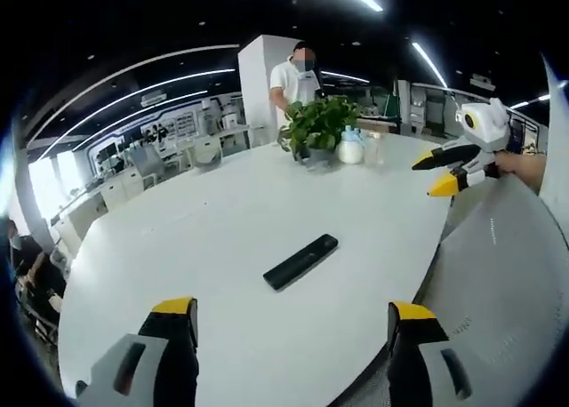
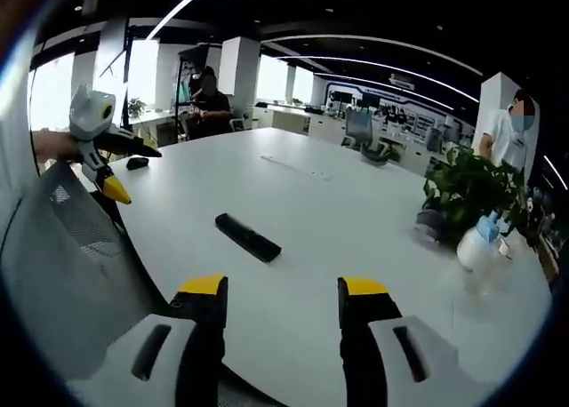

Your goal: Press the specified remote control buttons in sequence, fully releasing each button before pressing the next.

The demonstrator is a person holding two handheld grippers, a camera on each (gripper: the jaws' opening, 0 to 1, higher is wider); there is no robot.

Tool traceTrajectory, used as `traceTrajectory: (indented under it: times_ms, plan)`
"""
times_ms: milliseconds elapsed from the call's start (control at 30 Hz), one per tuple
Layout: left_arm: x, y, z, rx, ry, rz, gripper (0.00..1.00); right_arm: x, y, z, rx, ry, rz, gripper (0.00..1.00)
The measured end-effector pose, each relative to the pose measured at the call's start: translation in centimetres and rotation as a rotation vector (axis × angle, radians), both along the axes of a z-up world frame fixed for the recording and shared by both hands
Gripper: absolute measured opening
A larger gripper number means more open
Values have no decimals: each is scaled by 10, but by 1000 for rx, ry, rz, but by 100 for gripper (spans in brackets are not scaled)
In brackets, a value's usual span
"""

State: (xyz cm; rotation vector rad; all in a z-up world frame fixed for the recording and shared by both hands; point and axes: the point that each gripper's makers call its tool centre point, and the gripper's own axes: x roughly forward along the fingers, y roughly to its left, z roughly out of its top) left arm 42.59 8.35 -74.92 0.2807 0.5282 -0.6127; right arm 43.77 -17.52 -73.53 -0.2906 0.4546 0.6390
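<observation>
A black remote control (image 1: 300, 261) lies flat on the white oval table (image 1: 204, 238), buttons not legible. My left gripper (image 1: 292, 309) hovers open just short of it, jaws wide apart with nothing between them. My right gripper (image 1: 428, 178) comes in from the right, held by a hand above the table's edge, its yellow-tipped jaws parted. In the right gripper view the remote (image 2: 248, 236) lies ahead of my open right gripper (image 2: 283, 286), and the left gripper (image 2: 140, 176) hangs open at the left over the table (image 2: 338, 211).
A potted plant (image 1: 320, 127) and a white spray bottle (image 1: 351, 147) stand at the table's far side. A grey mesh chair (image 2: 71, 265) sits against the near edge. One person stands behind the plant (image 1: 295, 78); another sits at the far end (image 2: 206, 105). A small dark object (image 2: 137, 163) lies nearby.
</observation>
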Motion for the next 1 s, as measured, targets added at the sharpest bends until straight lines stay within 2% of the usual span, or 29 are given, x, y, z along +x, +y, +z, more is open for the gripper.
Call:
traceTrajectory:
  times_ms: [100,200,300,333,433,500,533,600,800,933,1000]
  plan:
    - [-4,0,-7,28,6,-17,92,1,-1,-1,4,3,-7,51]
    - [-5,1,-8,25,10,-20,92,1,-2,-3,3,14,-10,51]
    - [-3,1,-5,-25,22,-7,92,0,-1,-8,-10,36,-6,51]
    - [-1,1,-2,-62,26,0,92,-1,-1,-11,-23,46,0,51]
    - [1,7,-1,-81,50,5,92,-1,0,-9,-37,30,13,51]
    - [7,14,0,-70,40,7,92,1,-3,-5,-26,4,-1,50]
    - [12,20,0,-48,27,11,91,1,-4,-4,-19,4,-7,50]
    - [16,24,-3,-24,38,14,91,2,-5,-5,-11,11,-13,50]
    - [24,8,6,-16,15,-46,91,-1,-1,-9,-35,24,11,50]
    - [28,-5,6,38,19,-115,91,0,-2,-9,-35,22,6,50]
    - [32,-12,7,42,19,-140,91,1,-3,-7,-26,19,-3,50]
